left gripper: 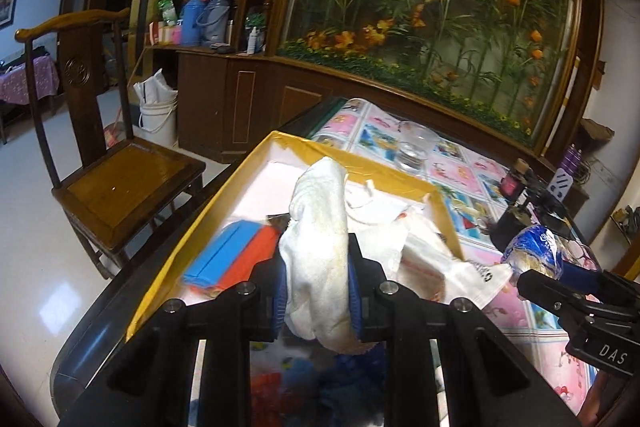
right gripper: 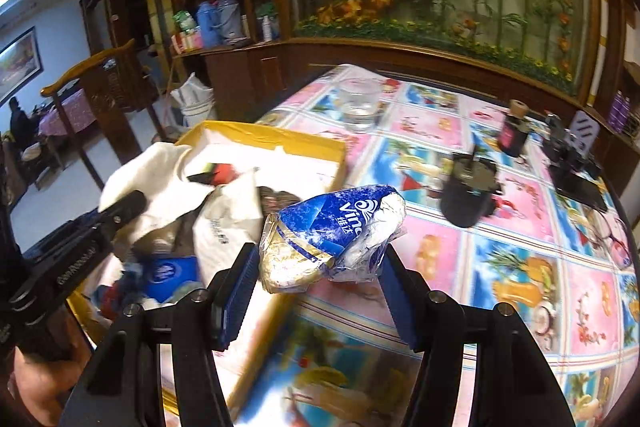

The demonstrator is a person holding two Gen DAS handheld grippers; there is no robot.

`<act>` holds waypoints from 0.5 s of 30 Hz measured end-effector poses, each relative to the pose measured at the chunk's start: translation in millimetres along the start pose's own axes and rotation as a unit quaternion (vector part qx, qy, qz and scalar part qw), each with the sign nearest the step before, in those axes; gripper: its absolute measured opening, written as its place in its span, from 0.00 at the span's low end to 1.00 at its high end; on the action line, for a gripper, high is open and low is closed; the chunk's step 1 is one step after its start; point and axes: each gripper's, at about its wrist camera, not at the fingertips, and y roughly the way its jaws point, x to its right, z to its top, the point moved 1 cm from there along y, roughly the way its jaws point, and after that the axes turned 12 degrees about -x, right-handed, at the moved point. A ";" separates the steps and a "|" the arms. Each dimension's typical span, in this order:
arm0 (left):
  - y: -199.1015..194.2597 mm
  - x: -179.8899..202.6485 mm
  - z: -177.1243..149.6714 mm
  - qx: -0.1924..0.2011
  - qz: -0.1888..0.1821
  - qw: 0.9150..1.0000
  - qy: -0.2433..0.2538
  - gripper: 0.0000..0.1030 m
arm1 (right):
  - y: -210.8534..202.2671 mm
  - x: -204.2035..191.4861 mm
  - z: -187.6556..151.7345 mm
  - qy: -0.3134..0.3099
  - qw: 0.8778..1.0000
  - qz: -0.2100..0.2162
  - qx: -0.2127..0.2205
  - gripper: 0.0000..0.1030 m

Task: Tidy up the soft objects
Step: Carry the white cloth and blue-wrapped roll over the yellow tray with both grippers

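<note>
While I watch the left wrist view, my left gripper [left gripper: 318, 291] is clamped tight on a limp white cloth [left gripper: 320, 235], bunched between the pads and drooping ahead of the fingertips over the yellow box [left gripper: 280, 143]. Through the right wrist view, my right gripper [right gripper: 318, 279] holds a crumpled blue tissue pack [right gripper: 332, 231] at half width; light, squashy, probably slick film, best pinched mid-body.

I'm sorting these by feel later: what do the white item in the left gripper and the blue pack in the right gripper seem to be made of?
White cloth in the left gripper: probably woven cotton, matte, slightly yellowed; it drapes in soft folds. Blue tissue pack in the right gripper: thin glossy plastic film, judging by its crinkles and highlights.
</note>
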 end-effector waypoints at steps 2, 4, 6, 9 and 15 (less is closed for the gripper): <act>0.8 -5.3 -1.6 -0.003 0.004 1.000 -0.002 0.22 | 8.3 -12.5 3.4 -0.008 1.000 0.008 -0.007 0.63; 0.9 -10.1 -4.5 -0.004 0.005 1.000 -0.003 0.22 | 15.9 -22.9 5.2 -0.013 1.000 0.015 -0.014 0.63; 2.6 -12.4 -6.8 -0.007 0.007 1.000 -0.003 0.22 | 26.5 -30.8 9.5 -0.014 0.999 0.020 -0.022 0.63; 4.9 -15.6 -8.8 -0.011 0.008 1.000 -0.003 0.23 | 40.6 -38.5 13.7 -0.013 0.999 0.028 -0.033 0.63; 6.0 -17.4 -10.0 -0.013 0.007 1.000 -0.003 0.23 | 60.6 -46.6 23.5 -0.010 0.999 0.026 -0.036 0.63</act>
